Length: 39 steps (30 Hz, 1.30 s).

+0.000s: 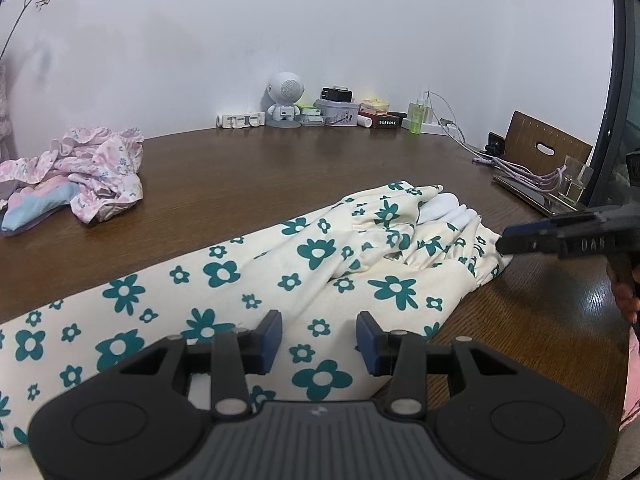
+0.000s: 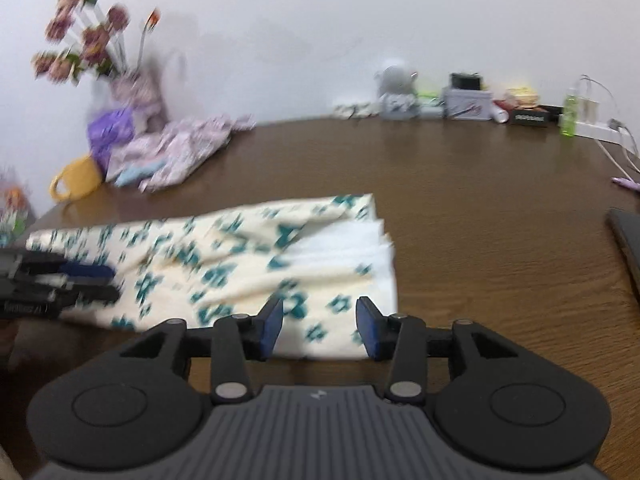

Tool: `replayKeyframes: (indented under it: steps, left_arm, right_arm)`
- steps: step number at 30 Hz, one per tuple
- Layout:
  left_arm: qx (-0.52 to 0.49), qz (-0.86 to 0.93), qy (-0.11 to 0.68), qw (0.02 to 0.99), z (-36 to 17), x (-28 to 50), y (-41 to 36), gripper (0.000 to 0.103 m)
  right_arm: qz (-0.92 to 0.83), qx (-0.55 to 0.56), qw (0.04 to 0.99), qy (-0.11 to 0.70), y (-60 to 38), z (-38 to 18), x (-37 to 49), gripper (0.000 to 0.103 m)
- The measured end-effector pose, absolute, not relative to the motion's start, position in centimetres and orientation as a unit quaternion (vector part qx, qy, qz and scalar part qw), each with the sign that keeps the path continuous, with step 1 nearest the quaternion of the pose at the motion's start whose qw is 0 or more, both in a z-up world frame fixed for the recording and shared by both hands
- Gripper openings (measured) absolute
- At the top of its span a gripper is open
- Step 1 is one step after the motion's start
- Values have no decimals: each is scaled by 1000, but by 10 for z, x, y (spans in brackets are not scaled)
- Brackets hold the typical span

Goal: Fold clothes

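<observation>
Left gripper (image 1: 319,336): jaws spread wide, nothing between the blue pads (image 1: 272,334); it hovers over the near half of the cream garment with teal flowers (image 1: 224,280). From the right wrist view the same gripper (image 2: 106,278) sits at 9 o'clock, tips on the garment's left end.

Right gripper (image 2: 319,326): jaws also wide apart, not clamping anything; the garment's (image 2: 224,264) near edge lies under and between the pads (image 2: 368,328). That view is blurred, so contact with the cloth can't be confirmed there. In the left wrist view the right gripper (image 1: 505,244) comes in from 3 o'clock, tips right at the gathered waistband end (image 1: 460,240); from that side angle I can't tell if anything is pinched.

Garment lies lengthwise on the brown wooden table (image 1: 300,172), partly folded, running from 8 o'clock to 2 o'clock in the left view. White lining (image 2: 344,248) shows at the right end.

Other items:
- Crumpled pink floral clothes (image 1: 92,168) at 10 o'clock, well apart from the garment.
- Yellow mug (image 2: 78,179) and vase of flowers (image 2: 116,92) at 10 o'clock in the right view.
- White robot-shaped speaker (image 1: 285,98), tin box (image 1: 337,112) and green bottle (image 1: 416,114) along the wall at 12–1 o'clock.
- Cables (image 1: 520,164) and a phone (image 1: 528,196) at 2 o'clock.
</observation>
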<state>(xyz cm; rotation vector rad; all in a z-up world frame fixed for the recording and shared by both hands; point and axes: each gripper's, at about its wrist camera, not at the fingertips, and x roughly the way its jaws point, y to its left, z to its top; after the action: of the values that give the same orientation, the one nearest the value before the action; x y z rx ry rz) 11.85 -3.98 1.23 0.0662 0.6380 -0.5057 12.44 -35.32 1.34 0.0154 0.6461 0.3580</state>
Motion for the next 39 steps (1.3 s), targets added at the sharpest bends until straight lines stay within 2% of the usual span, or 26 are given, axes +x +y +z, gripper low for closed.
replayKeyframes:
  steps: [4, 5, 6, 7, 8, 23, 26, 28, 29, 30, 32, 39]
  left_arm:
    - [31, -247, 310, 918, 12, 118, -40, 40]
    - [31, -247, 310, 918, 12, 118, -40, 40]
    - [31, -247, 310, 918, 12, 118, -40, 40]
    - [30, -248, 310, 918, 12, 118, -40, 40]
    - [30, -248, 309, 918, 12, 118, -39, 40]
    - [27, -248, 307, 919, 11, 114, -40, 40]
    - [26, -247, 307, 919, 11, 113, -40, 40]
    - [26, -247, 306, 919, 11, 113, -40, 40]
    - [26, -247, 306, 919, 11, 113, -40, 40]
    - [26, -248, 306, 919, 11, 113, -40, 40]
    - [27, -248, 306, 919, 11, 113, -40, 40]
    - [28, -248, 306, 919, 11, 113, -41, 40]
  right_arm:
    - [169, -37, 932, 319, -336, 5, 125, 36]
    - [169, -49, 931, 319, -334, 3, 125, 30]
    - [169, -63, 931, 317, -331, 2, 125, 18]
    - [167, -77, 932, 313, -328, 2, 125, 10]
    - [166, -88, 931, 312, -326, 2, 125, 7]
    - [124, -69, 941, 309, -341, 0, 143, 6]
    - [107, -48, 942, 314, -350, 2, 145, 9]
    - [99, -24, 945, 312, -356, 6, 146, 21]
    - [98, -8, 946, 308, -359, 8, 146, 38]
    - [99, 9, 948, 302, -362, 12, 147, 48]
    - [109, 32, 951, 288, -362, 18, 150, 49]
    - [131, 52, 950, 279, -341, 28, 190, 61]
